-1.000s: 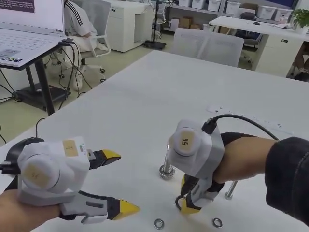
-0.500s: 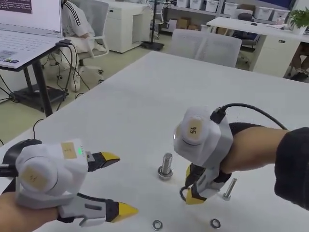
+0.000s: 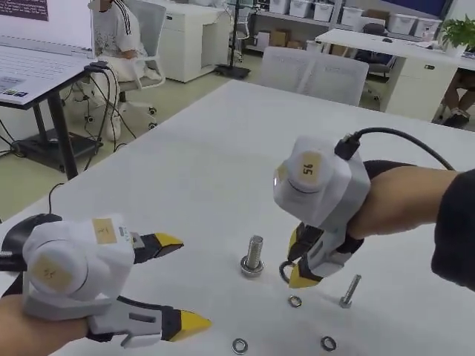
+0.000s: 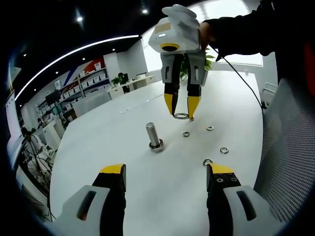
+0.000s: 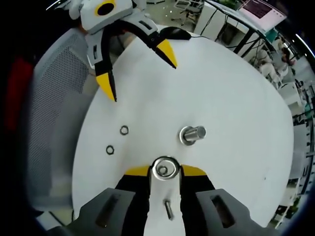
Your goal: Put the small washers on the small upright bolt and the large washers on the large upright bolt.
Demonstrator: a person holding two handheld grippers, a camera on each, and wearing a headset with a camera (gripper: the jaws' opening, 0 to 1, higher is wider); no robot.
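On the white worktop (image 3: 185,163), our left gripper (image 3: 184,280) hangs wide open and empty. Our right gripper (image 3: 295,268) is clamped on a large washer (image 3: 282,272), held in the air just beside the large bolt (image 3: 253,256). The bolt stands free on its head, so a nudge could topple it. The shiny ring is pinched at its rim; tilted, it could catch the thread or slip. Small washers (image 3: 295,301) lie nearby.
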